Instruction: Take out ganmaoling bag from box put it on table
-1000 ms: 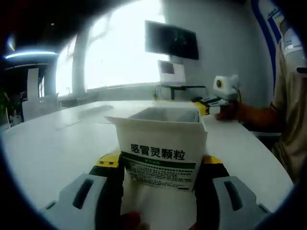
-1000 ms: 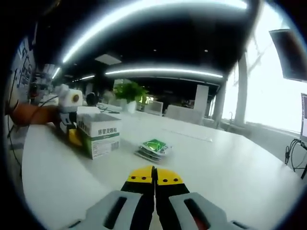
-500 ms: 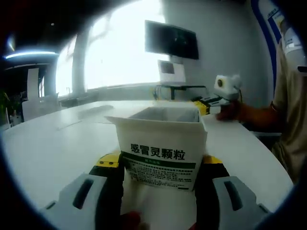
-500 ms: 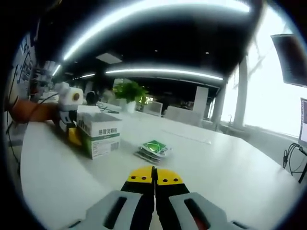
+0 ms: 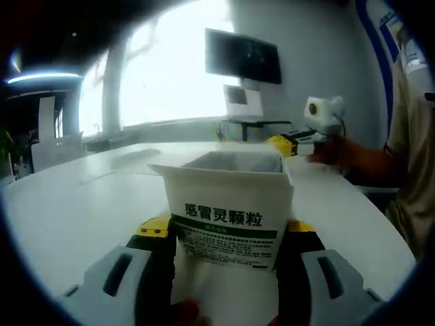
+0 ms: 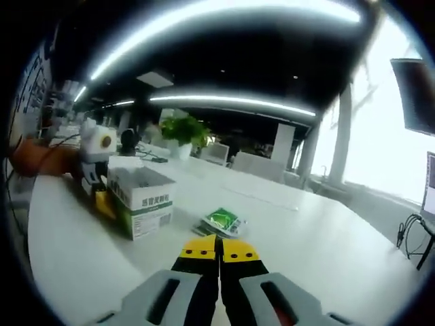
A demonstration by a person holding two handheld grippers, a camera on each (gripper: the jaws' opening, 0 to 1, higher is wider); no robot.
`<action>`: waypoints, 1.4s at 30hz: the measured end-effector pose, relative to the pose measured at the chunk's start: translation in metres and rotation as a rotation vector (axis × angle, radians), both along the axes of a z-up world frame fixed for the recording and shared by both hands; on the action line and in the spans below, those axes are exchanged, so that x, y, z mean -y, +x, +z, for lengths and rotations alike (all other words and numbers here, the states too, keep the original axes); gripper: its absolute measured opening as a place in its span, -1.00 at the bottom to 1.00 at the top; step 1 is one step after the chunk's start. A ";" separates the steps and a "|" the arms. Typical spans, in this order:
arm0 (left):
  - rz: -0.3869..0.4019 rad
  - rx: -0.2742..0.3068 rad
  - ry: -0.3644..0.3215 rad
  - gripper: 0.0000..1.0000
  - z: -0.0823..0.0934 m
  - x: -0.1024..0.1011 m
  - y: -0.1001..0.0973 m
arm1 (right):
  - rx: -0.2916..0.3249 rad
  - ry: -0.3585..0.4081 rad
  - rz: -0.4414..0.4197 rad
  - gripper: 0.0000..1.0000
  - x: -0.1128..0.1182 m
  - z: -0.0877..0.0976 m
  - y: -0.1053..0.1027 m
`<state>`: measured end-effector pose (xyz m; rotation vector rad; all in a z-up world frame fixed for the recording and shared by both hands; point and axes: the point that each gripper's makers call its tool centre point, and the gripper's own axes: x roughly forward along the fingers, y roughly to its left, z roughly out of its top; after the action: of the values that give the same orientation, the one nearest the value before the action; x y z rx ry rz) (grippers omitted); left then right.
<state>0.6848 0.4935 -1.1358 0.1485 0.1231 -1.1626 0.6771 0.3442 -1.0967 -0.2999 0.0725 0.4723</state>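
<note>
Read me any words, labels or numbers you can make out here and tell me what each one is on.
"感冒灵颗粒": large dark characters on the front of the white box, held in the left claw.
Green band and fine print below that: too small to read.
Same box in the right gripper view: characters too blurred to read.
Green bags on the table: print unreadable.

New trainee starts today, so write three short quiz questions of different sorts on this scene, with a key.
1. True or false: the left gripper clamps the open-topped box.
2. Where do the green bags lie? A) inside the box B) on the table beside the box C) in the right gripper
3. Fill in: the right gripper's jaws are ____.

Key: 1 true; 2 B; 3 shut.
</note>
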 end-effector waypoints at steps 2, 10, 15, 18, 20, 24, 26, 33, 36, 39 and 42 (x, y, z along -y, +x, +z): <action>0.000 0.001 0.002 0.01 0.000 0.000 0.000 | -0.002 -0.008 0.008 -1.00 -0.005 0.006 0.001; 0.000 0.002 0.005 0.01 -0.001 0.000 0.000 | 0.002 -0.023 0.080 -1.00 -0.032 0.027 0.000; -0.001 0.003 0.006 0.01 -0.001 0.000 0.001 | 0.019 -0.036 0.118 -1.00 -0.045 0.040 0.002; -0.001 0.004 0.006 0.01 -0.001 0.000 0.001 | 0.022 -0.036 0.146 -1.00 -0.054 0.048 0.002; -0.001 0.004 0.006 0.01 -0.001 0.000 0.001 | 0.021 -0.039 0.182 -1.00 -0.063 0.053 0.000; -0.002 0.004 0.007 0.01 -0.001 0.000 0.001 | 0.029 -0.059 0.232 -1.00 -0.078 0.061 -0.002; -0.002 0.004 0.007 0.01 -0.001 0.000 0.001 | 0.030 -0.079 0.256 -1.00 -0.085 0.063 -0.003; -0.001 0.005 0.009 0.01 -0.002 0.000 0.001 | 0.011 -0.160 0.342 -1.00 -0.112 0.064 -0.012; -0.001 0.005 0.009 0.01 -0.002 0.000 0.001 | -0.002 -0.184 0.372 -1.00 -0.122 0.063 -0.014; -0.002 0.005 0.010 0.01 -0.002 0.000 0.001 | -0.016 -0.206 0.393 -1.00 -0.129 0.061 -0.015; -0.002 0.005 0.010 0.01 -0.002 0.000 0.001 | -0.025 -0.234 0.419 -1.00 -0.137 0.061 -0.016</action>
<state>0.6855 0.4933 -1.1375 0.1605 0.1243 -1.1634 0.6610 0.4814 -1.0353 -0.5430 0.0900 0.8868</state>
